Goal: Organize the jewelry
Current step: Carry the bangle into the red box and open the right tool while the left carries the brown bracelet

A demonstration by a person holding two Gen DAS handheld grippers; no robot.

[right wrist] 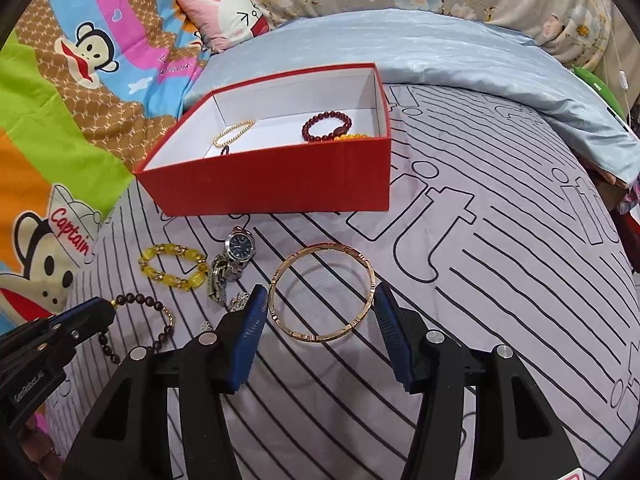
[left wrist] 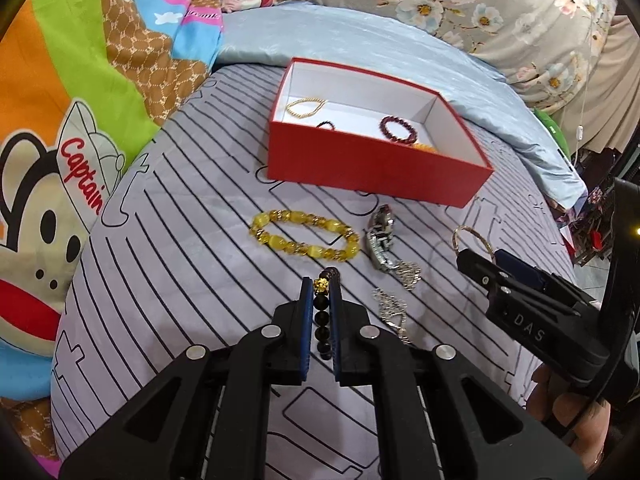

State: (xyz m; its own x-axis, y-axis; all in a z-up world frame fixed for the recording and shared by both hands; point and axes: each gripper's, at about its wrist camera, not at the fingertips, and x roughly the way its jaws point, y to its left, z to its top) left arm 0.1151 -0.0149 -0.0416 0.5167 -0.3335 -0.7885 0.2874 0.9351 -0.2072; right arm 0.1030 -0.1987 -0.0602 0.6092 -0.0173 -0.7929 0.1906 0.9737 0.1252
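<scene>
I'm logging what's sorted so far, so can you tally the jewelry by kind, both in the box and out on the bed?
Bead bracelets: 6, with 4 in the red box and 2 outside, yellow and dark
Bangles: 1, gold
Watches: 1
Silver chain pieces: 2
Total: 10

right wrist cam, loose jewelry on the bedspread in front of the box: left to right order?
Dark bead bracelet in the left gripper → yellow bead bracelet → watch → gold bangle, between the fingers of the right gripper.
</scene>
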